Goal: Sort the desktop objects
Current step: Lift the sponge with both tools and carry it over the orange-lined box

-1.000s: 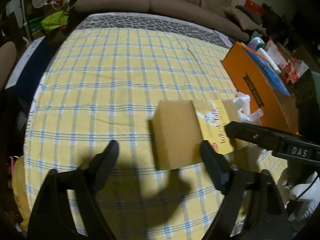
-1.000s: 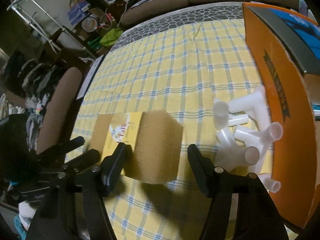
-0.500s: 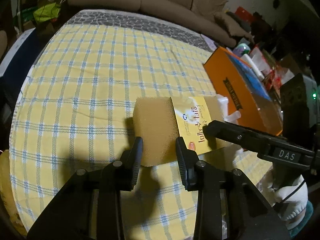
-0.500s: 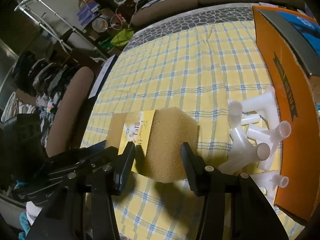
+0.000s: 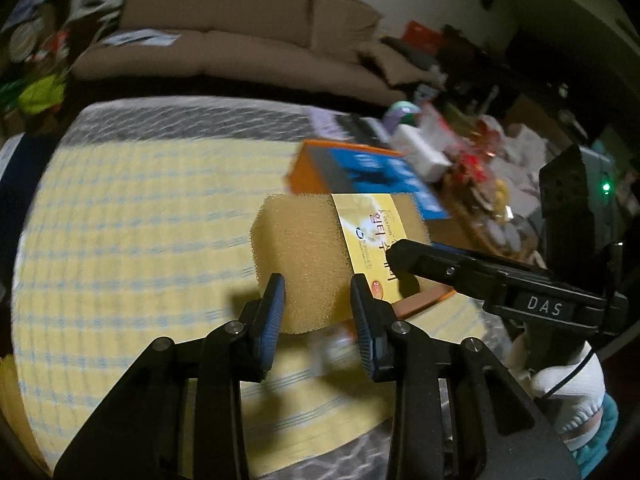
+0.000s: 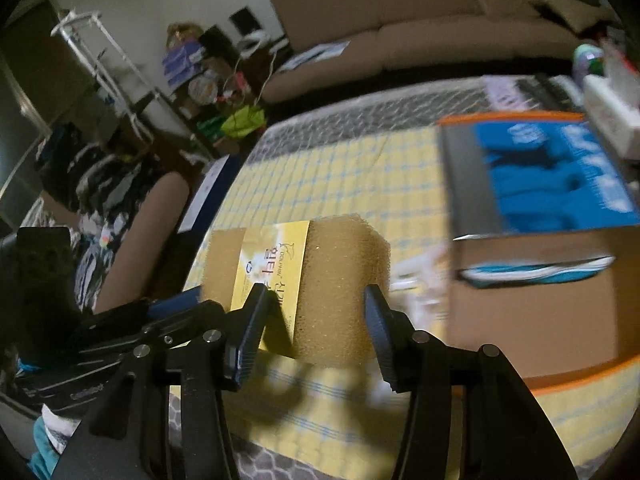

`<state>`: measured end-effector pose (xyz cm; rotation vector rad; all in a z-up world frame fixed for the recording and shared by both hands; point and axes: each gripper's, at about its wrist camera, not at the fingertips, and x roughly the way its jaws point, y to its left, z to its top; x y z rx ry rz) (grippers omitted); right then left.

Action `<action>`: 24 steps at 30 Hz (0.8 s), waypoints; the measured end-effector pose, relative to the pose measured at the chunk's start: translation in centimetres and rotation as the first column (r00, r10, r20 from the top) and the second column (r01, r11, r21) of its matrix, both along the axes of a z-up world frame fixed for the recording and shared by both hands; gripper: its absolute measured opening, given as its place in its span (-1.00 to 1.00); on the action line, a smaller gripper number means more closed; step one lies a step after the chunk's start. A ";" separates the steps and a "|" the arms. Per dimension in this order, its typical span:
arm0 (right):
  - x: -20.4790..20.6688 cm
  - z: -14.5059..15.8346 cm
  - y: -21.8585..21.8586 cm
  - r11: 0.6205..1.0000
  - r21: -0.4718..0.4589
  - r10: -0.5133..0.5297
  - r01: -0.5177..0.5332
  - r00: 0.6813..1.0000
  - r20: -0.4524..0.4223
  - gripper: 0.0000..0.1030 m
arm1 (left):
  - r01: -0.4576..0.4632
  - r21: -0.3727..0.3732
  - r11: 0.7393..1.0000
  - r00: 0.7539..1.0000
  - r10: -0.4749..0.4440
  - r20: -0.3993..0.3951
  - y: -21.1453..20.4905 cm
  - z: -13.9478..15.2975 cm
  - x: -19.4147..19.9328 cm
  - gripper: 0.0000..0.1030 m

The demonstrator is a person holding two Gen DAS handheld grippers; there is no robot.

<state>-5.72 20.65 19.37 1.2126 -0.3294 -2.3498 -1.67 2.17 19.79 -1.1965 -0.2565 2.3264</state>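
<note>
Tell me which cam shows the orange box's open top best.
Right wrist: the orange box fills the right side, blue contents and near cardboard wall visible. Left wrist shows it smaller, blurred, partly behind the sponge.

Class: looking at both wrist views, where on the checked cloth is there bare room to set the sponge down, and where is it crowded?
Free: the yellow checked cloth left of the sponge, toward the sofa. Crowded: right of the sponge, by the orange box and white pipe fittings.

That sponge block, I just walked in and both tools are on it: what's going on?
A person is sorting the table with two handheld grippers. The left gripper and the right gripper each clamp one end of the tan sponge with its yellow label, apparently holding it above the checked tablecloth, near the orange box.
</note>
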 end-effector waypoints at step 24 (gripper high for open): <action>-2.7 -5.6 20.3 0.964 0.190 -0.208 0.187 0.973 0.099 0.03 | 0.161 -0.022 0.987 0.963 -0.152 0.221 22.0 -9.3 -4.8 -0.41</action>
